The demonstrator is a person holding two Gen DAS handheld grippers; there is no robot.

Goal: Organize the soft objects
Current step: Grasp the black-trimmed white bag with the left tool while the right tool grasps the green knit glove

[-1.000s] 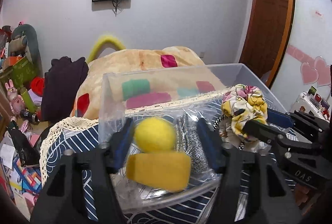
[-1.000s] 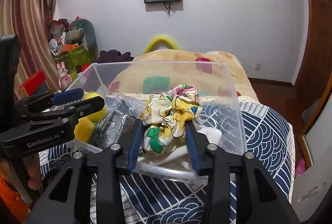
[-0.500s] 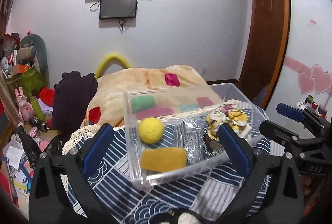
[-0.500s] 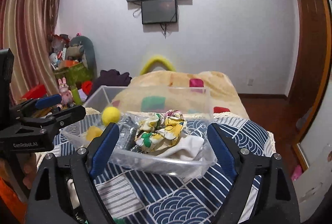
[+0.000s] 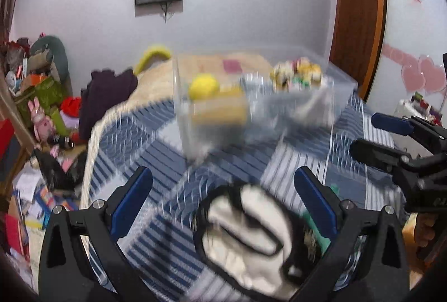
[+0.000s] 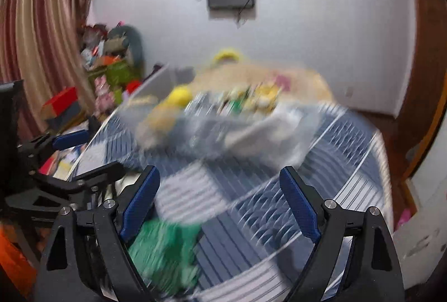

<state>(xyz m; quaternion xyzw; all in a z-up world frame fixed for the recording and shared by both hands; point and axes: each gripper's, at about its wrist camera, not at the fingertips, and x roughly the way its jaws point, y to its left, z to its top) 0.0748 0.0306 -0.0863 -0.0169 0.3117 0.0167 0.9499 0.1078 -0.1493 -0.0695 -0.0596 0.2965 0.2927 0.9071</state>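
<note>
A clear plastic bin (image 5: 339,98) stands on the blue patterned bedcover and holds a yellow ball (image 5: 203,86), a yellow sponge (image 5: 220,110) and a floral cloth (image 5: 296,75). The bin shows blurred in the right wrist view (image 6: 290,142). My left gripper (image 5: 223,200) is open and empty above a white and black soft item (image 5: 248,240) lying on the cover. My right gripper (image 6: 219,207) is open and empty, with a green soft item (image 6: 164,251) by its left finger. Both views are motion-blurred.
The bedcover (image 5: 156,156) has a lace edge on the left. A cluttered floor and shelf with toys (image 5: 42,117) lie beyond the left edge. A folded tan blanket (image 5: 156,78) lies behind the bin. A wooden door (image 5: 357,8) is at the right.
Both grippers have pulled back from the bin and tilted down. The floral cloth was let go into the bin. The white and black item and the green item have come into view.
</note>
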